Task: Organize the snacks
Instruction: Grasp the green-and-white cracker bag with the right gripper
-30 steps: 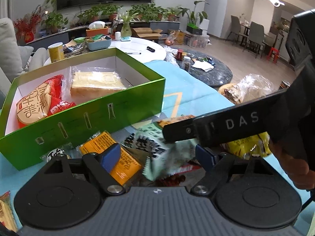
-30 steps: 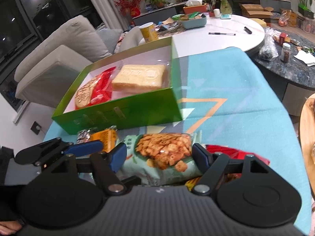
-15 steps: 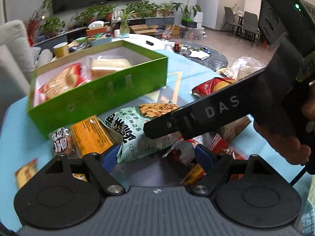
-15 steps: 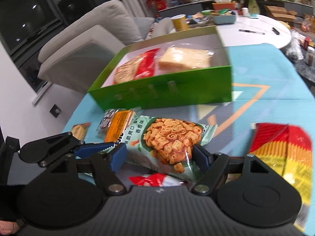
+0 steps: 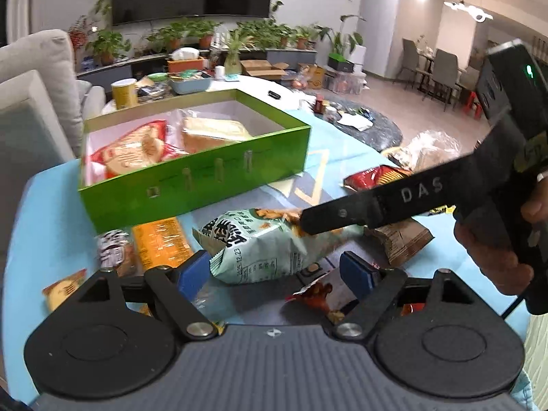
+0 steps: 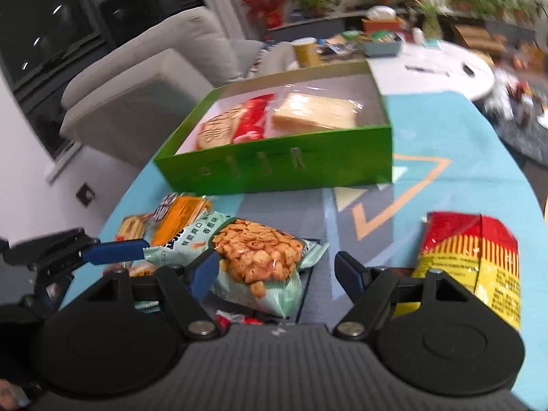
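1. Left wrist view: the left gripper (image 5: 274, 270) stands wide open and empty, with the mint-green snack bag (image 5: 270, 246) lying between and just ahead of its fingers on the surface.
2. Centre: that bag looks light, puffy, crinkly and probably slippery; its contents are brittle, so pinch a sealed end.
3. Right: the right gripper (image 6: 275, 269) is open, empty, straddling the bag; the green box (image 6: 308, 167) sits beyond.

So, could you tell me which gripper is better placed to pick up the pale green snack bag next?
The right gripper: its open fingers already sit around the green snack bag. The left gripper is open too, but the bag lies just beyond its fingertips.
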Tool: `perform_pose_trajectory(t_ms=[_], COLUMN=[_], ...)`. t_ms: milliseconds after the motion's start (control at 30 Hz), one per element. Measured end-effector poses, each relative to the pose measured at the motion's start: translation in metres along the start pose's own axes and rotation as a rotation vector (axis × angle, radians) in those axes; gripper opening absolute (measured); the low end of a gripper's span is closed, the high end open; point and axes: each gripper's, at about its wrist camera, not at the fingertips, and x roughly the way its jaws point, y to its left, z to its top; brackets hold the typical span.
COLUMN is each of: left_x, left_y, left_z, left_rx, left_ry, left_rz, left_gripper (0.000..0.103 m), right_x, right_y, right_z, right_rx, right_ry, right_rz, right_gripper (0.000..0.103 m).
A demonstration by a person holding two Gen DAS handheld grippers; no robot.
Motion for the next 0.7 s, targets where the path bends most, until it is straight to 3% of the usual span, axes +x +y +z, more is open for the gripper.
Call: perform_pose_trajectory(t_ms=[67,267,500,600,700], left_x=[0.011,0.037,0.012,-0.005,-0.003], left_y=[-0.004,0.0,-0.003,0.002,0.008], left_z=[-0.002,-0.004,-0.004,0.002,0.016], left_rx=[0.01,-0.083,-0.065,-0.071,-0.104], left_ry=[0.03,0.085,0.055,0.006,-0.053], left_rz=[0.0,-0.075,-0.069,-0.05,-0.005], left_gripper=[0.081,0.081,0.08,0.081,0.08], right_x=[0.003,0.011,0.003,0.002,0.007], right_y=[0.0,0.0,-0.015,-0.018,-0.014], right_z=[-0.001,-0.007,-0.002,0.006,0.015], right_rx=[0.013,-0.045,0.021,0.073,0.073], right_ry=[0.011,0.027,0.012,0.004,-0.008], right_rz=[0.019,-0.078,-0.034,0.0,-0.032], right_gripper=[0.087,0.087,0.087,0.087,0.087])
